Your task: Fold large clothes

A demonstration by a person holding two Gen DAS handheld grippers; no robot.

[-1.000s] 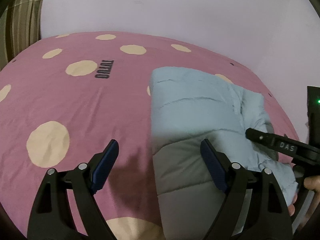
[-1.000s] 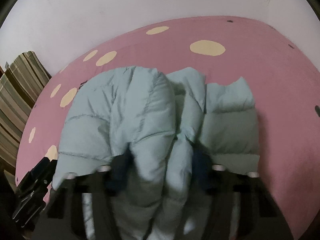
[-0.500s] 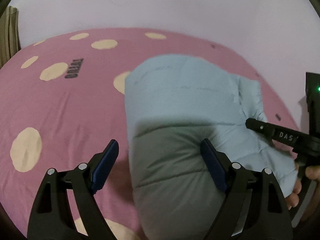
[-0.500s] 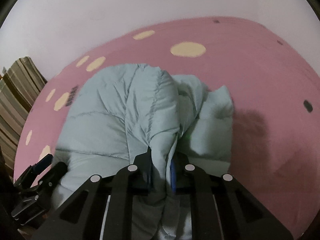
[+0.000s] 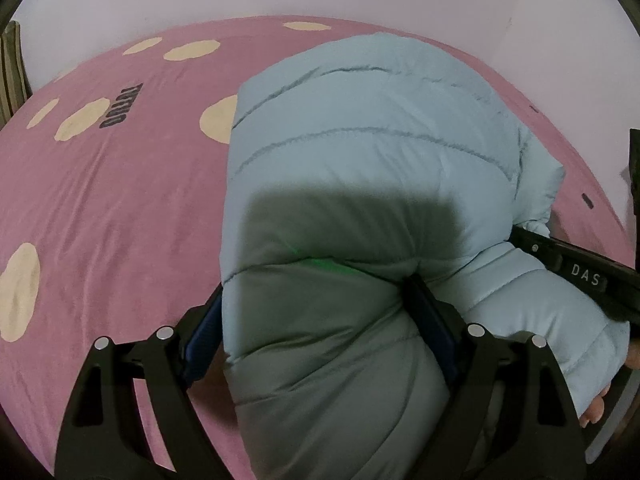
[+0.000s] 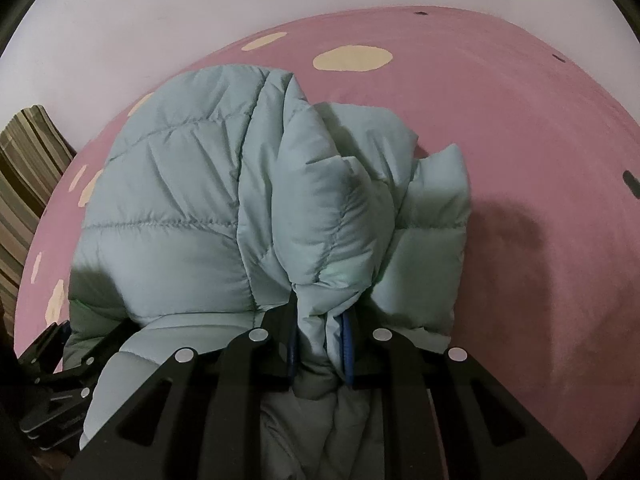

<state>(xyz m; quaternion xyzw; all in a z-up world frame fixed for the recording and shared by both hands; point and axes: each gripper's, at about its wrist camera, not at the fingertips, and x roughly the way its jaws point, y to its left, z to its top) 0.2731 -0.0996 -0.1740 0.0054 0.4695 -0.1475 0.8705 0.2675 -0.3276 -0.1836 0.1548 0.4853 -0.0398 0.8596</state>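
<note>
The left jaws (image 5: 316, 320) stood wide, straddling a thick roll of the pale blue puffer jacket (image 5: 360, 152) without visibly squeezing it, likely to steady the bulk, while the right jaws (image 6: 320, 340) were nearly closed, pinching a gathered ridge of the padding to keep the fold together. The jacket lay bunched on the pink spotted bed (image 5: 100, 208), filling the left view from centre to 4 o'clock. A striped cloth (image 6: 28, 168) sat at 9 o'clock in the right view.

Jacket (image 5: 360, 160) on bedspread (image 5: 120, 208)
</note>
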